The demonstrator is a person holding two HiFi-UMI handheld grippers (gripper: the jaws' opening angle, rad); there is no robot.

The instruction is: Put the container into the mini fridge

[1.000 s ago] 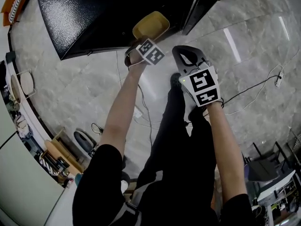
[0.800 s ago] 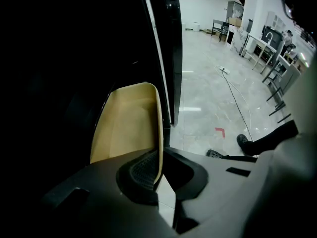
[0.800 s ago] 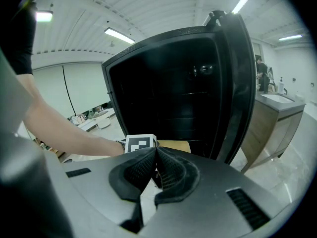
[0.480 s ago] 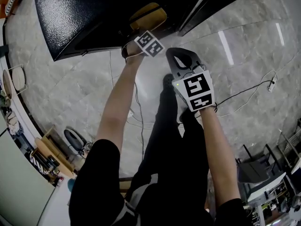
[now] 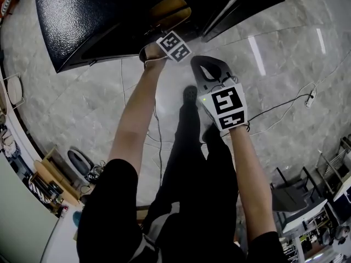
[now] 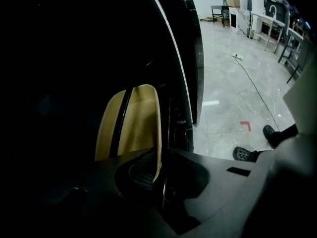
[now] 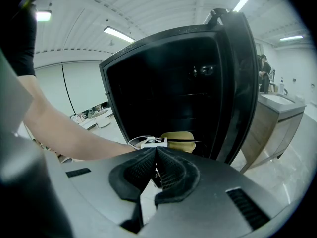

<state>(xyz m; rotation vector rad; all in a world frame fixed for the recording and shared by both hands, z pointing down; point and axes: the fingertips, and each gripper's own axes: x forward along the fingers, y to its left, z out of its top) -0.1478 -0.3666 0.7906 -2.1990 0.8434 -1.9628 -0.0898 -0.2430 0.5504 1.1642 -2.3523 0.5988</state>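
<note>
A shallow yellow container (image 5: 170,11) hangs at the dark mouth of the black mini fridge (image 5: 82,15), partly inside it. My left gripper (image 5: 164,30) is shut on the container's near rim. In the left gripper view the container (image 6: 130,128) stands on edge against the dark interior, its rim pinched at my left gripper (image 6: 158,168). My right gripper (image 5: 200,63) hovers just right of the left one, shut and empty. In the right gripper view my right gripper (image 7: 156,155) faces the open fridge (image 7: 168,88), with the container (image 7: 178,137) low in its opening.
The fridge door (image 5: 241,7) stands open at the right of the opening, also seen as the fridge door (image 7: 240,83). A power cable (image 5: 285,106) trails over the marble floor (image 5: 82,103). The person's legs and a shoe (image 6: 244,154) are below. Furniture and clutter line the room's edges.
The left gripper has carried the container farther into the fridge's dark opening. The right gripper has drifted forward beside it, still shut.
</note>
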